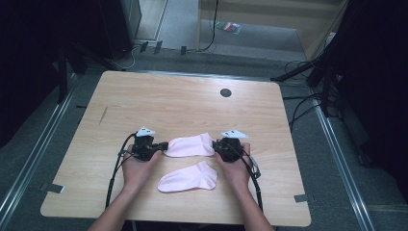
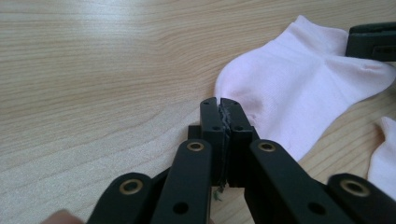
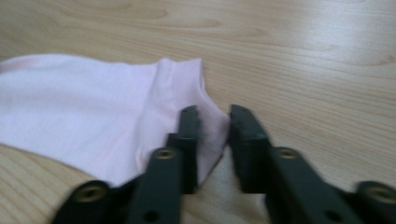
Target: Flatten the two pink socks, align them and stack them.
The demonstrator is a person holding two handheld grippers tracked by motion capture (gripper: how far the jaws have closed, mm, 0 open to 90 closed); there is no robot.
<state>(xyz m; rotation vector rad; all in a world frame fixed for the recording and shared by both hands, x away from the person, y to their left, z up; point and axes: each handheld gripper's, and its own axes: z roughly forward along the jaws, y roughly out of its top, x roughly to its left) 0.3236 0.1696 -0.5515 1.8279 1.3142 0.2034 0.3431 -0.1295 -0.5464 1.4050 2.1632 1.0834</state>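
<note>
Two pink socks lie on the wooden table. The farther sock stretches between my two grippers; the nearer sock lies flat between the person's hands. My left gripper is at the farther sock's toe. Its jaws are shut, with the toe just past the tips and against the right jaw; whether fabric is caught I cannot tell. My right gripper is at the cuff end. Its jaws stand apart, with the cuff corner between them and one jaw resting on the sock.
A small black round cap sits in the tabletop near the far edge. Bare wood runs all around the socks. Cables trail from both grippers toward the near edge. Dark stands and floor cables surround the table.
</note>
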